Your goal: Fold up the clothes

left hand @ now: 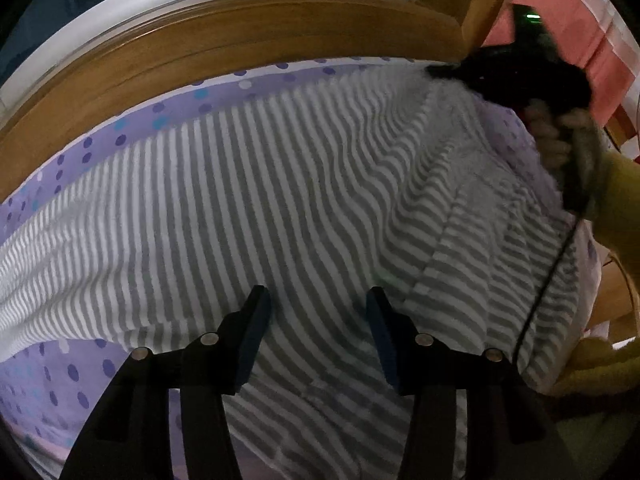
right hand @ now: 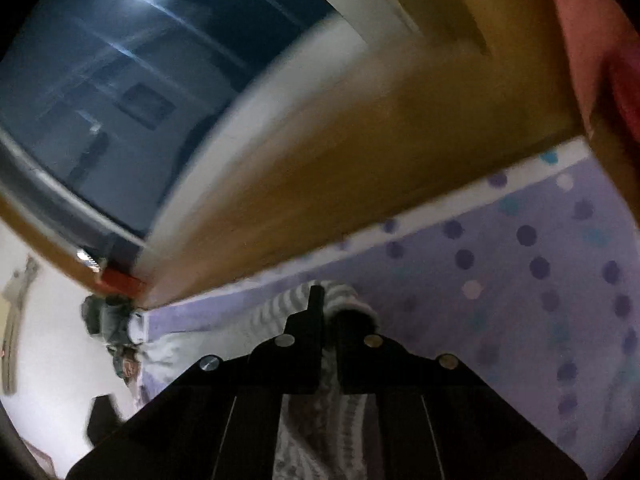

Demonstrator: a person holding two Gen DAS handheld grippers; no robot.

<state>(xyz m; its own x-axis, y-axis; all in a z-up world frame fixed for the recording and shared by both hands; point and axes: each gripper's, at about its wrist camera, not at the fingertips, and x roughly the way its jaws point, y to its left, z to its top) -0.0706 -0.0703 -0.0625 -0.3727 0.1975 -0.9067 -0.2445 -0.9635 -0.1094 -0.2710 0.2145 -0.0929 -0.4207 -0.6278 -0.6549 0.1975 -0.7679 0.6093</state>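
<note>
A grey-and-white striped garment (left hand: 248, 208) lies spread across a purple polka-dot bedsheet (left hand: 60, 364). My left gripper (left hand: 318, 300) is open just above the garment's near part, with nothing between its blue pads (left hand: 256, 336). My right gripper (right hand: 330, 304) is shut on a bunched edge of the striped garment (right hand: 340, 294) and holds it up over the sheet (right hand: 520, 280). In the left wrist view the right gripper (left hand: 440, 70) shows at the far right corner of the garment, held by a hand (left hand: 556, 136) in a yellow sleeve.
A wooden bed frame (left hand: 240, 36) runs along the far edge of the sheet, with a dark window (right hand: 120, 60) behind it. A pink curtain (left hand: 560, 12) hangs at the right. A black cable (left hand: 548, 276) trails from the right gripper over the garment.
</note>
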